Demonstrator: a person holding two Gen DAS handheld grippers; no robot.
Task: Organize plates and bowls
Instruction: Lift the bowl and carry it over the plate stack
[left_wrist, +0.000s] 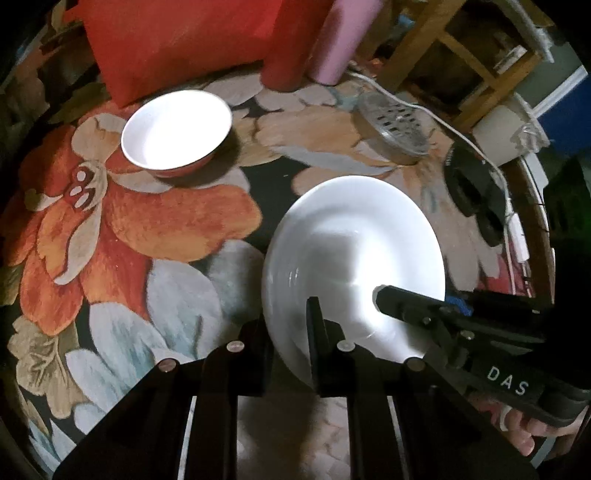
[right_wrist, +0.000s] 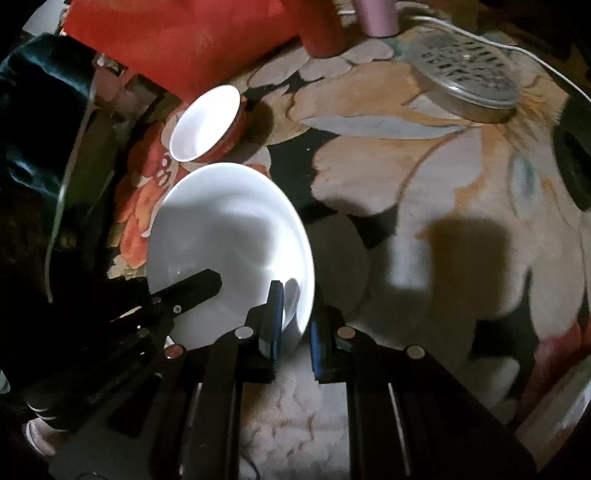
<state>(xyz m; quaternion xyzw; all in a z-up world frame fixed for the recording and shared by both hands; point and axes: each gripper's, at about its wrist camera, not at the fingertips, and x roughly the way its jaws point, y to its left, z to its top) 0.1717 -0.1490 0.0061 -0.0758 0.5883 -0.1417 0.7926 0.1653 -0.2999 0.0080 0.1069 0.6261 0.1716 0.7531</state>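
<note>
- Currently: white plate (left_wrist: 351, 258), tilted off the table (left_wrist: 184, 240), rim pinched by left tongs (left_wrist: 291, 332) and right tongs (right_wrist: 295, 317).
- Red-sided bowl (left_wrist: 177, 133): apart, likely the stacking partner.

A lived-in home room — not a lab or a shop.

A round table (left_wrist: 192, 229) wears a thick cloth woven with big orange, blue and beige flowers; on it sit a bowl (left_wrist: 176, 129) with a red outside, a white plate (left_wrist: 354, 254) and a round tin (left_wrist: 393, 127) with a slotted lid. A red cushion (left_wrist: 177, 40) leans at the table's far edge beside a red tumbler (left_wrist: 291, 44) and a pink tumbler (left_wrist: 343, 40). A white cable (left_wrist: 461, 134) trails across the cloth, and behind it stands a bare wooden frame (left_wrist: 476, 55) — ordinary household clutter, dimly lit.
</note>
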